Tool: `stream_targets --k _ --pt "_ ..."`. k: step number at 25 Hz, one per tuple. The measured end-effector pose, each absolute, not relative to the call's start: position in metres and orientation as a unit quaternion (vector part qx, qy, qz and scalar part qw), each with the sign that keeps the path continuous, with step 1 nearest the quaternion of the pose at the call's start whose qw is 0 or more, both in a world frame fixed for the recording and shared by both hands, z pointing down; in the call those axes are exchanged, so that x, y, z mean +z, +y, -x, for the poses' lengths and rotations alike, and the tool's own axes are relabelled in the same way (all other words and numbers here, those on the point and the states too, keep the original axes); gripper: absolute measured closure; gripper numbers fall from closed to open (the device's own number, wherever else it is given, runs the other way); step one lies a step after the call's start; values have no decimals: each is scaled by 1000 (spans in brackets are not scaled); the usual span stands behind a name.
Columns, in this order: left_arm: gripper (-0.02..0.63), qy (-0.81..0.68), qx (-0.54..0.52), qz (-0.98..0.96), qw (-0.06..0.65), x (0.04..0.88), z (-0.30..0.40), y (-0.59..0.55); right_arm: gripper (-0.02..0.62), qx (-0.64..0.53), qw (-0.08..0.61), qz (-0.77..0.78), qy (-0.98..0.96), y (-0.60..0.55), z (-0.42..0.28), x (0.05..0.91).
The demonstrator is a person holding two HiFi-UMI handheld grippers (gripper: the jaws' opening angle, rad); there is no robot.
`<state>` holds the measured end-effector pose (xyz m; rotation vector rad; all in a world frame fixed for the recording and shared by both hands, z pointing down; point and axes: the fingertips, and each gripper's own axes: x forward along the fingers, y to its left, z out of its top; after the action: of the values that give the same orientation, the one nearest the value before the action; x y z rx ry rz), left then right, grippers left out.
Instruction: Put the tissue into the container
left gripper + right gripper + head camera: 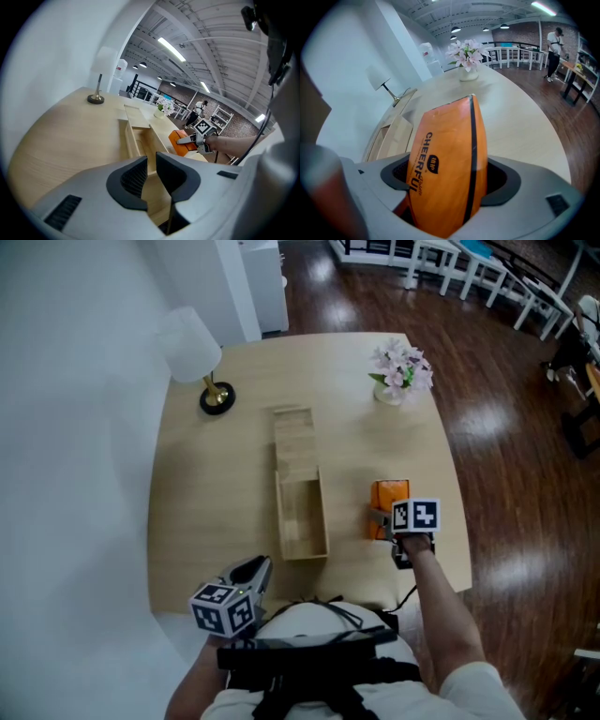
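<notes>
seen from above, a pale wooden table (187, 521) carries a long, open-topped wooden container (280, 512) at its middle. a flat wooden lid (293, 437) lies at the container's far end. the orange tissue pack (389, 493) is on the table to the right of the container, outside it. the right gripper (382, 518) meets the pack from the near side, with a bare forearm (441, 601) behind it. a white lamp (192, 348) stands at the far left and a vase of pink flowers (403, 371) at the far right. the left gripper (251, 571) hangs low by the person's body, at the table's near edge.

only the right gripper view shows the grip. the pack fills the space between the two widely spread jaws, with both pads against its sides and the black word "cheerful" on its face. from above, the marker cube hides this.

only the left gripper view shows that tool's jaws. they are drawn close, with a thin slit between them and nothing in it. beyond them the view runs along the container's open length. it also shows the right gripper from the side, its jaws either side of the pack at table level.

the right gripper view alone catches a person (554, 44) standing far off in the room.
</notes>
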<state>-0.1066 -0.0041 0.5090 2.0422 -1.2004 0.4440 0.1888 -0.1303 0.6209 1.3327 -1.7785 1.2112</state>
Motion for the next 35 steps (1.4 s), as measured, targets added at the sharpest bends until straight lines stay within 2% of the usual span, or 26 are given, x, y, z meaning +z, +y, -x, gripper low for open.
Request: stream_targets --k 20,35 --pt "545 -461 159 -792 367 512 111 -3 184 430 277 -479 -714 -126 -132 560" --pt "545 -456 156 -794 371 512 132 -9 184 425 260 -444 -745 -125 -56 529"
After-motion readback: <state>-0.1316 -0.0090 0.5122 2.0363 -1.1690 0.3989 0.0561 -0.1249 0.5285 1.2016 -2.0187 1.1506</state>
